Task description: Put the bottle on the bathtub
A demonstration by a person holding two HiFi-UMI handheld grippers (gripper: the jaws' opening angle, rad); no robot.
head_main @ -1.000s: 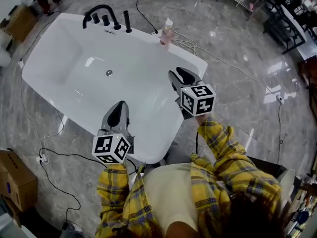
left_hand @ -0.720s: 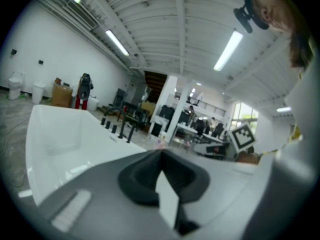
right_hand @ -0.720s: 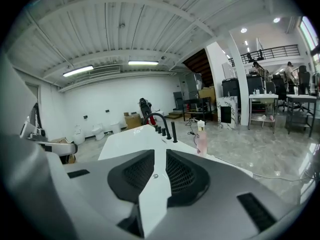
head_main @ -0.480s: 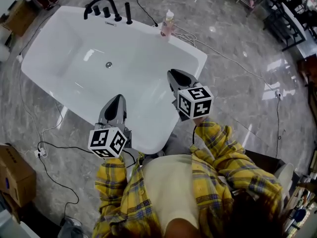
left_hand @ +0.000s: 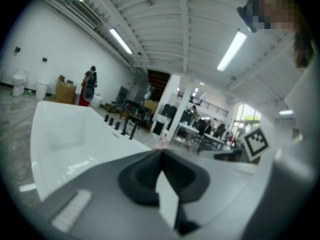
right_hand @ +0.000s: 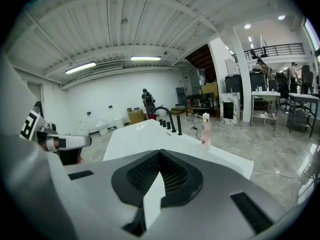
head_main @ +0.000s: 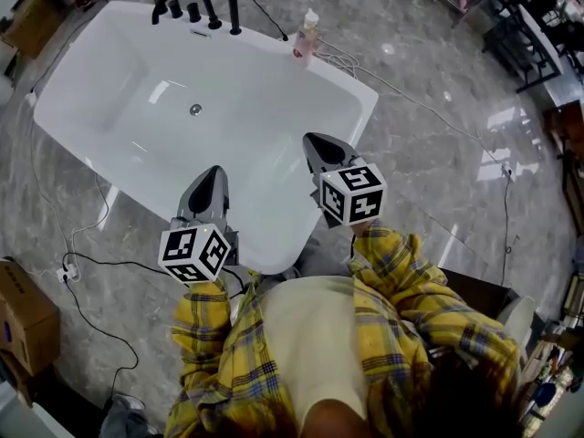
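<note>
Right gripper (head_main: 315,142): jaws have just been closing. A second ago they stood apart in the head view; half a second ago the gap was narrower; now they meet, and the right gripper view shows nothing between them. Over the same second this gripper drew back across the bathtub (head_main: 365,99), away from the far right corner and toward the person, so its gap to the bottle (head_main: 306,36) on the far rim has widened. The head view has also shifted: tub and bottle now sit higher in frame, and more of the yellow plaid shirt (head_main: 401,327) shows below.
</note>
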